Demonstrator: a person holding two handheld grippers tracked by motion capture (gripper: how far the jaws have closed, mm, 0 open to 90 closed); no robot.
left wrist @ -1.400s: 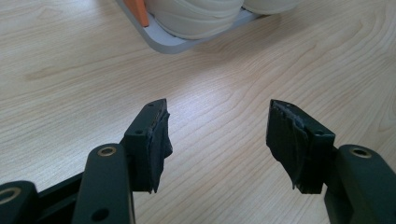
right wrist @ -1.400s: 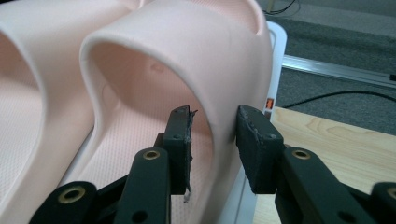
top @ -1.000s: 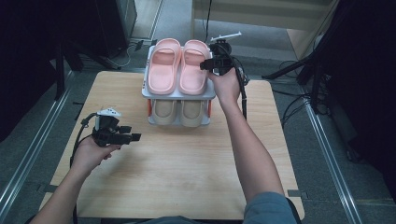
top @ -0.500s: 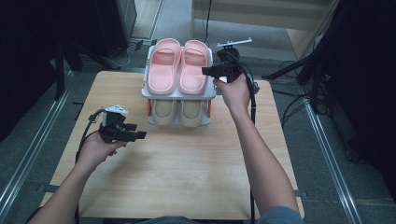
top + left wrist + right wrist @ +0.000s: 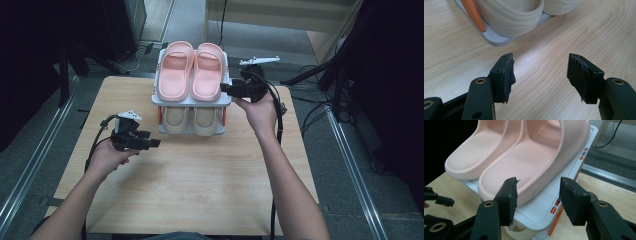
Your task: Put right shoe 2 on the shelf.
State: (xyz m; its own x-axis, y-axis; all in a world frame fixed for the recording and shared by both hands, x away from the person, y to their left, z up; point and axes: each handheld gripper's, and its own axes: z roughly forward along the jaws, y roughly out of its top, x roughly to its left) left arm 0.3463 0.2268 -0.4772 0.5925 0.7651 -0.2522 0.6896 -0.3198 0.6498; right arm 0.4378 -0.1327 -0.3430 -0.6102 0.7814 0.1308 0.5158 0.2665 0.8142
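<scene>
While the right gripper hangs at the 3 o'clock edge of the rack's top shelf, its jaws stand spread and have just been opening, with nothing pinched between them. In the right gripper view they frame the heel edge of the nearer pink slipper without pressing on it. Both pink slippers lie side by side on the upper tier of the grey rack, toes toward 12 o'clock. The beige pair sits on the lower tier.

The left gripper is also spread and empty, low over the bare wooden table at about 8 o'clock from the rack, near the beige slippers.

Judgement: the rack looks fully loaded, both tiers filled. The placing appears done. What seems left is for both hands to draw clear.
</scene>
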